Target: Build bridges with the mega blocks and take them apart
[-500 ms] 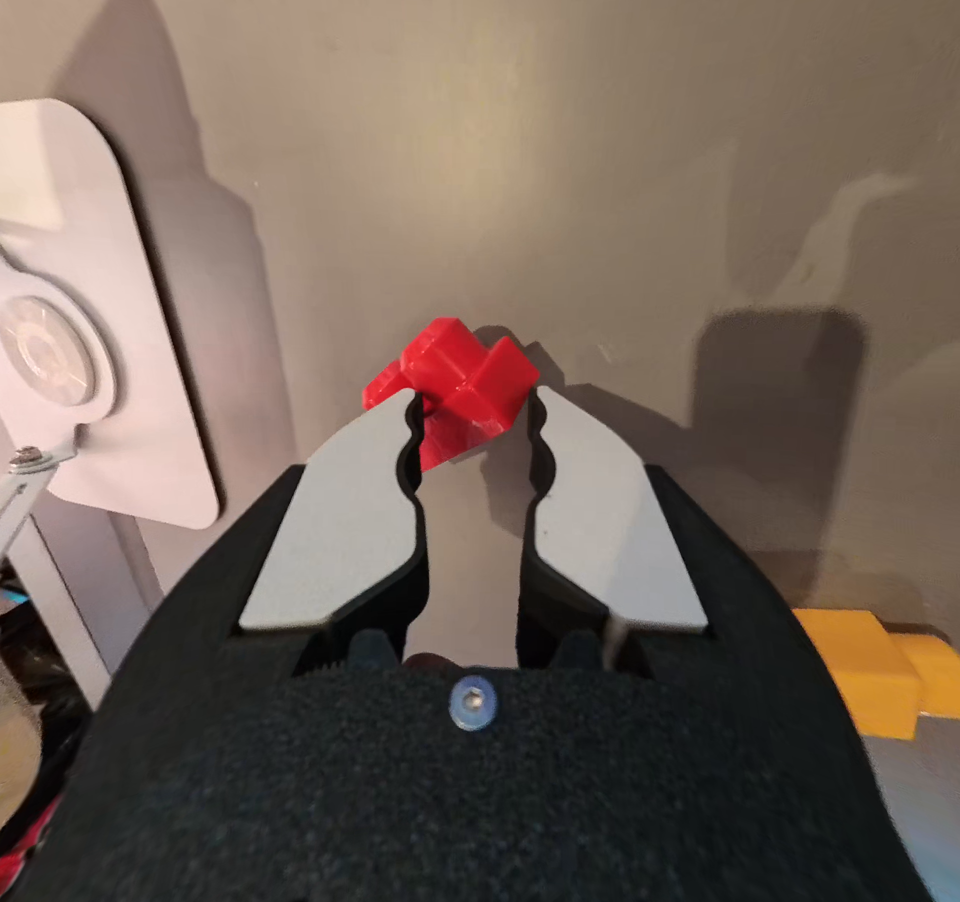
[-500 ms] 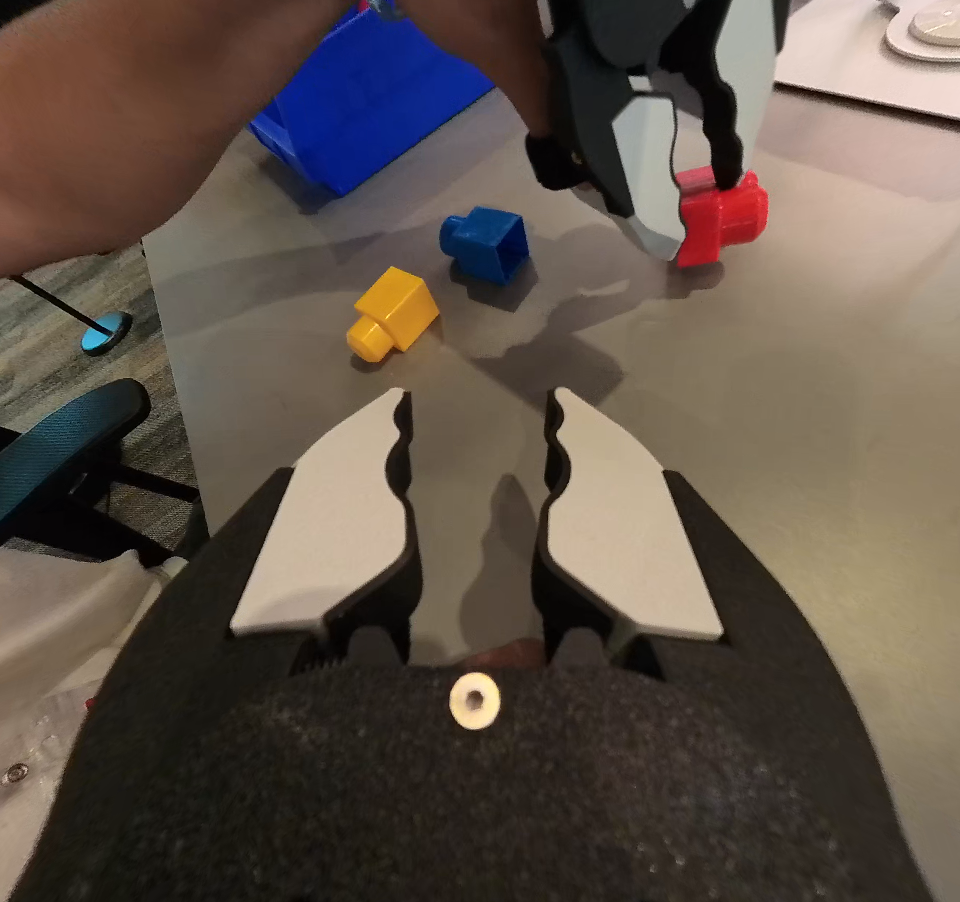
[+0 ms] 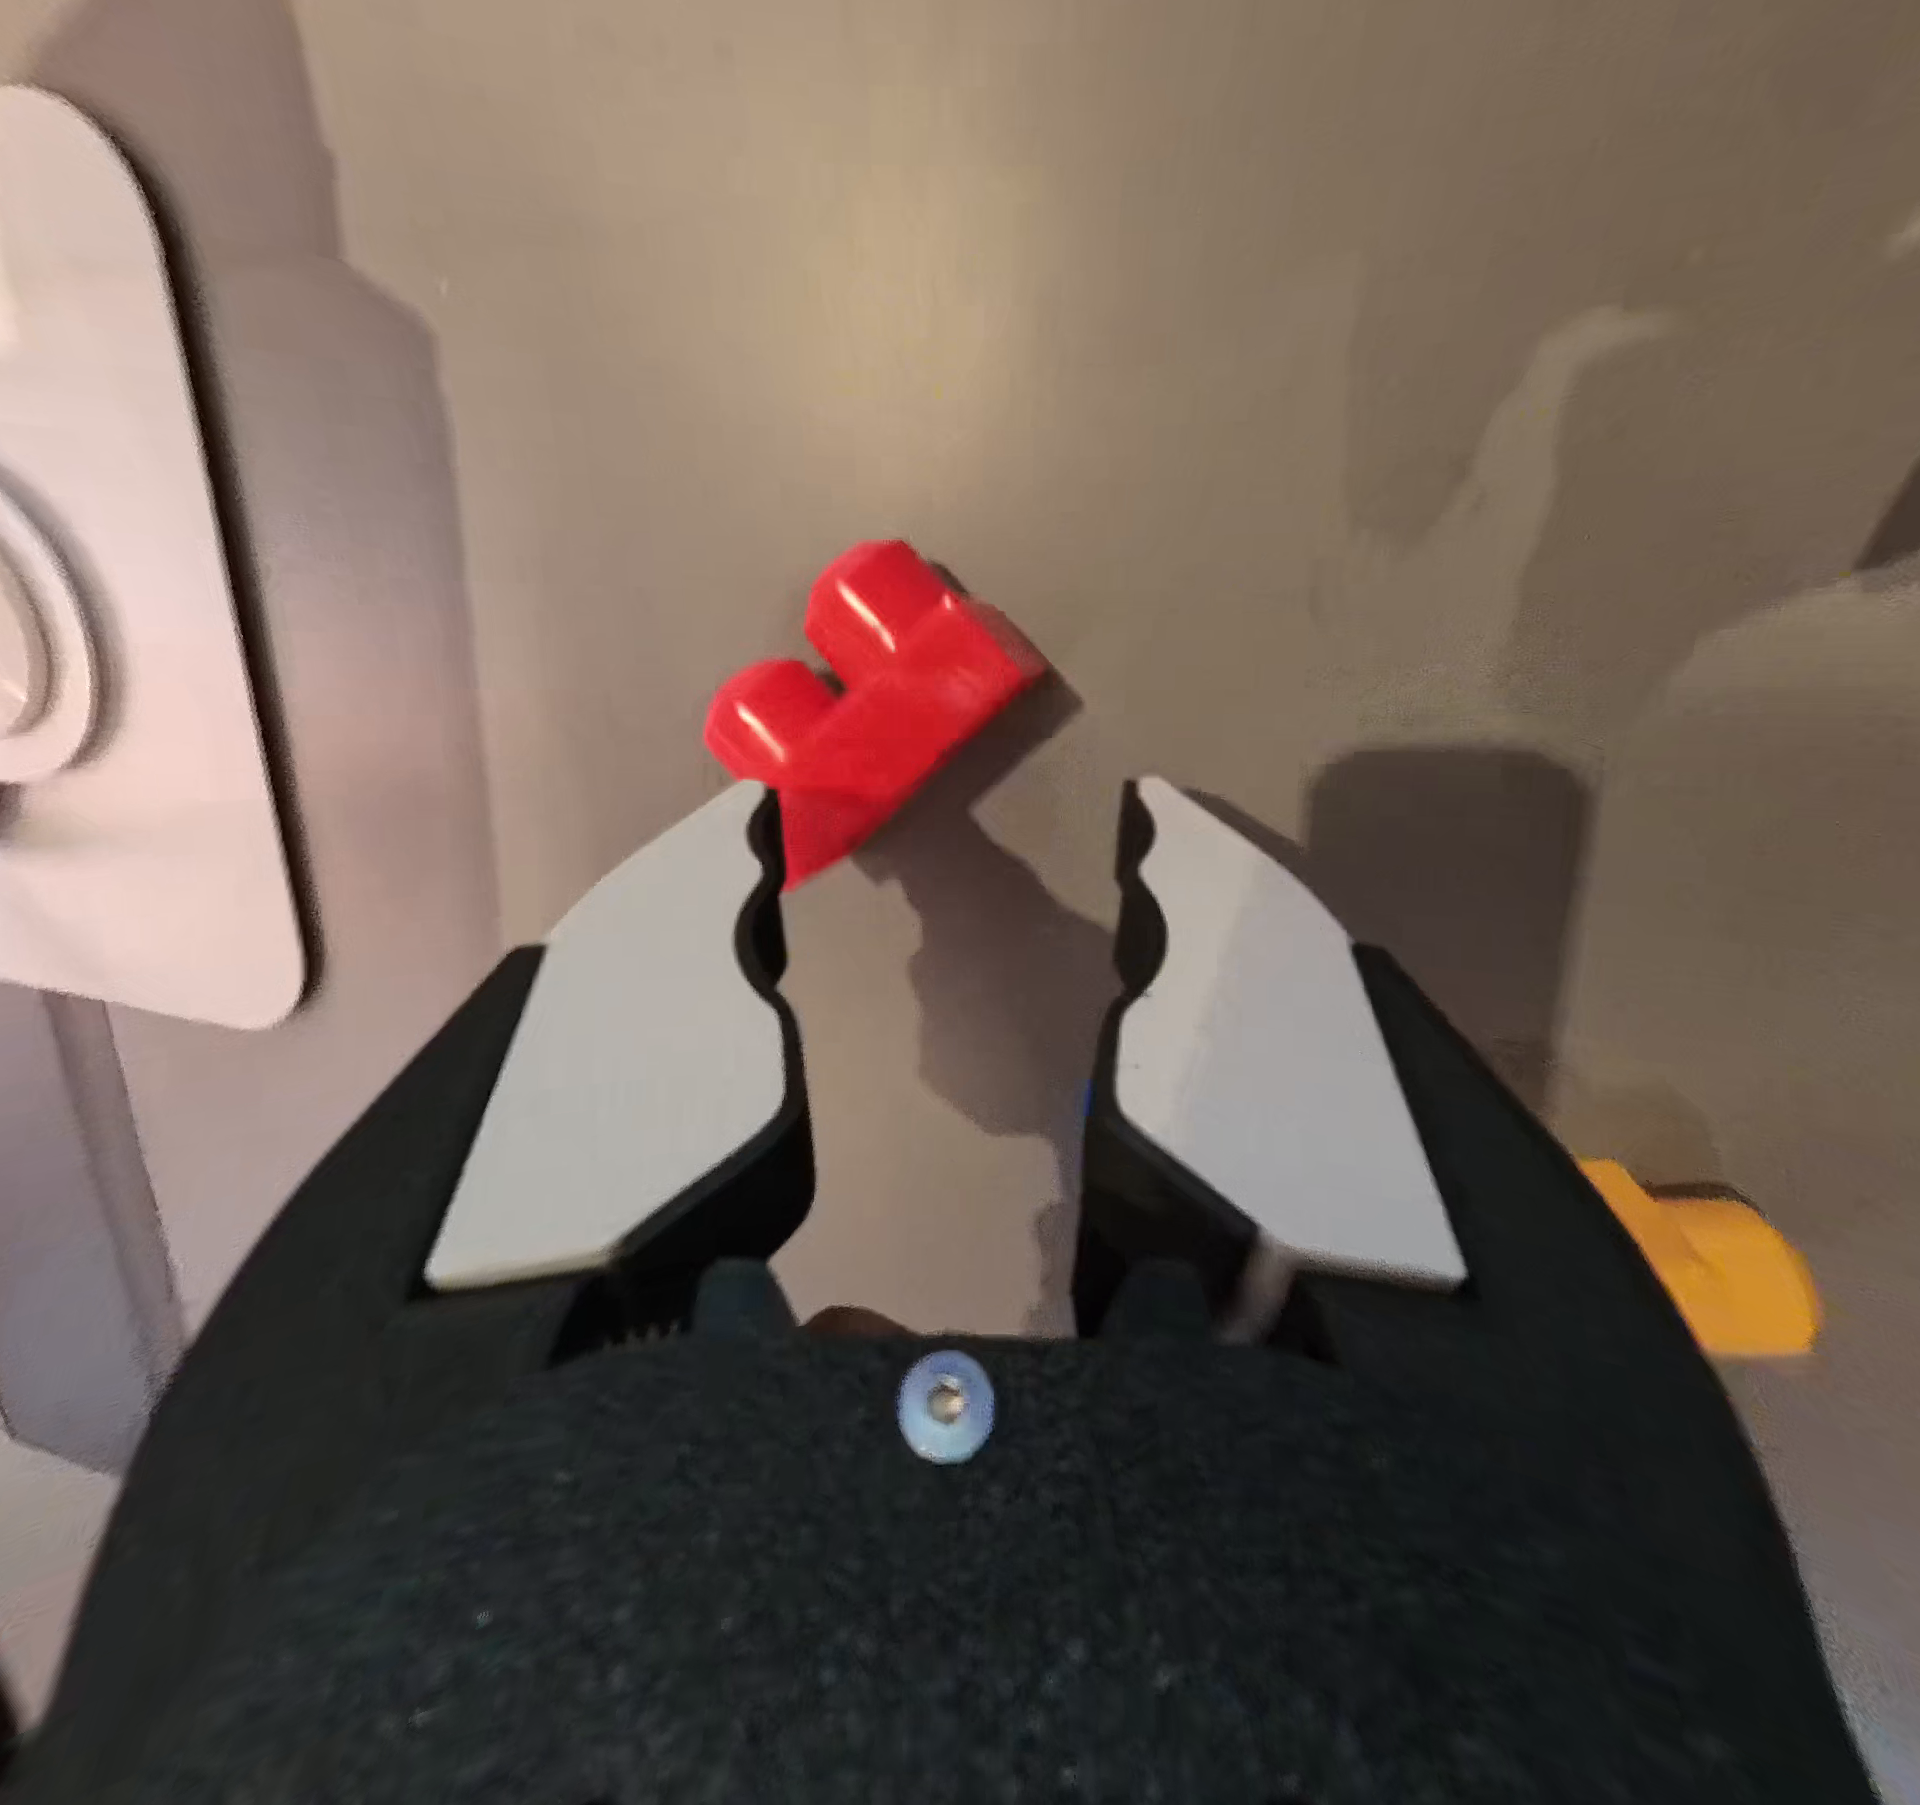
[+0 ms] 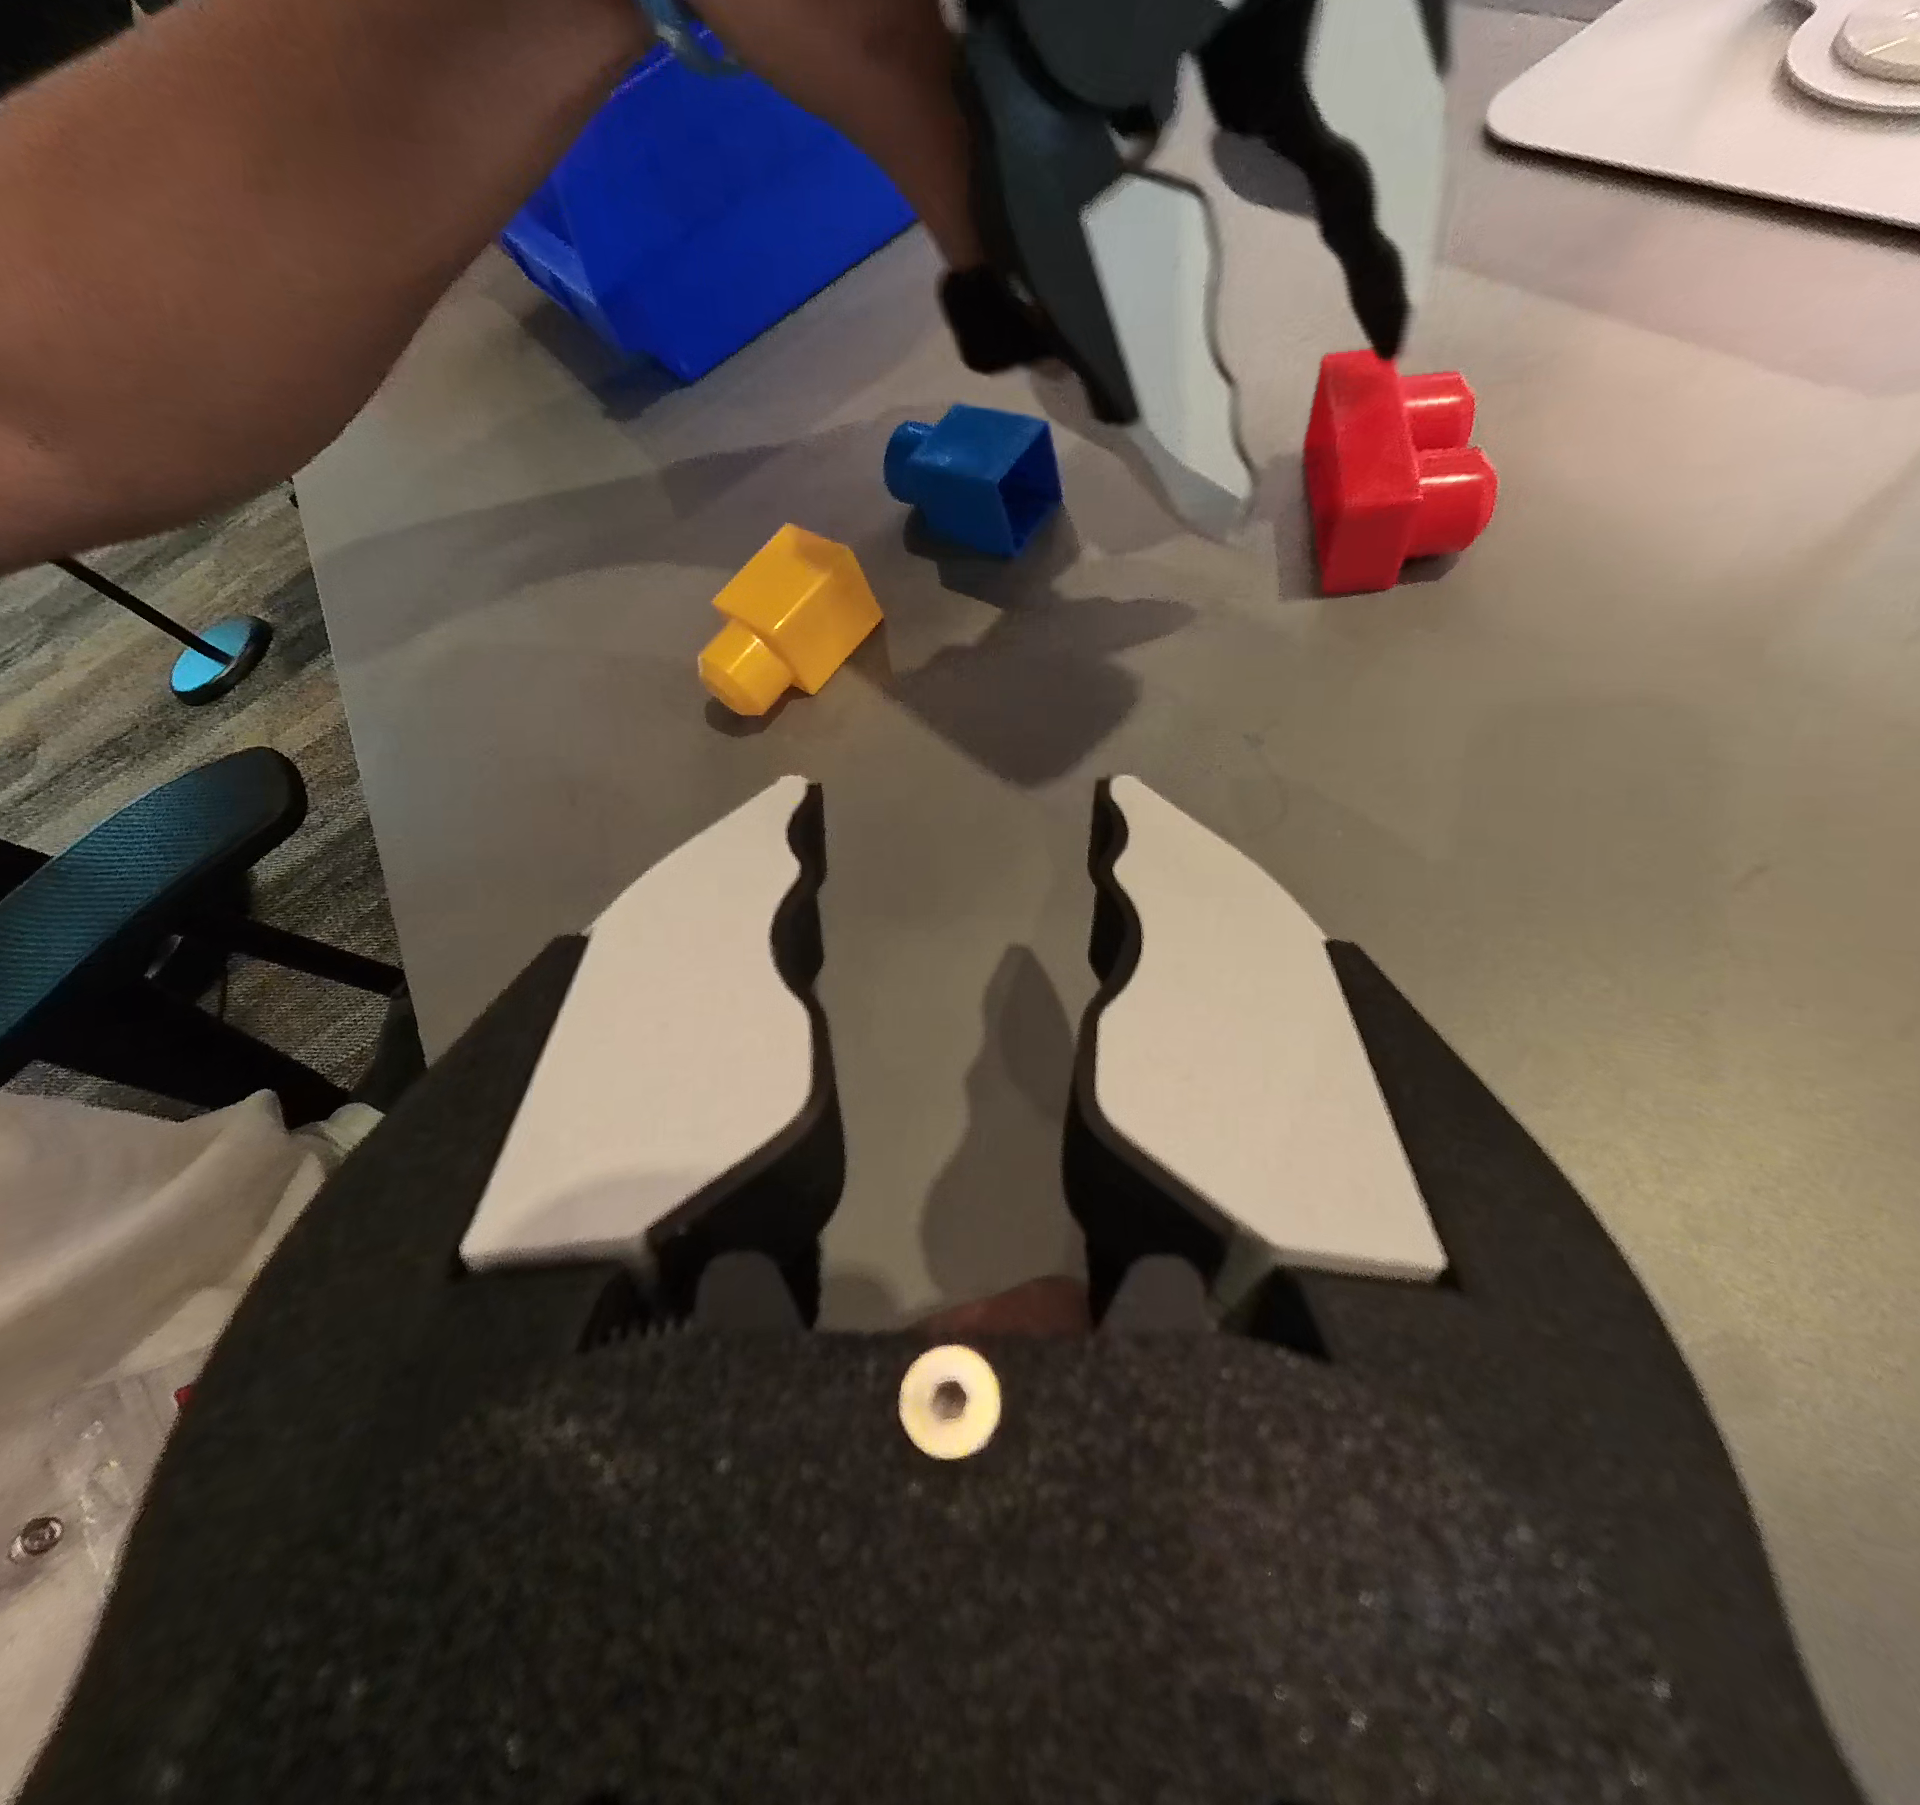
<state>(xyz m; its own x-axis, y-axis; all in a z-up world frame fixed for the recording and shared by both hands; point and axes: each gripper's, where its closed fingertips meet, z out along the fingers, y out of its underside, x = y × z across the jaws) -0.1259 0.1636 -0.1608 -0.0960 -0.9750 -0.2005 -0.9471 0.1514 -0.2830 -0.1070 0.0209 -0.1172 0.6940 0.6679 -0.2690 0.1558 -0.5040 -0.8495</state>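
Observation:
A red two-stud block lies on its side on the grey table, just past my left gripper's left fingertip. My left gripper is open and empty. In the right wrist view the red block rests on the table with one tip of the left gripper touching its top corner. A blue single-stud block and a yellow single-stud block lie on their sides near the table's left edge. My right gripper is open and empty, low over the table in front of them.
A blue bin stands at the far left of the table. A white flat base with a round part lies at the far right; it also shows in the left wrist view. An office chair stands off the table's left edge.
My left gripper has opened and let go of the red block, which now lies on the table. The left gripper has lifted slightly. My right gripper has stayed open and in place.

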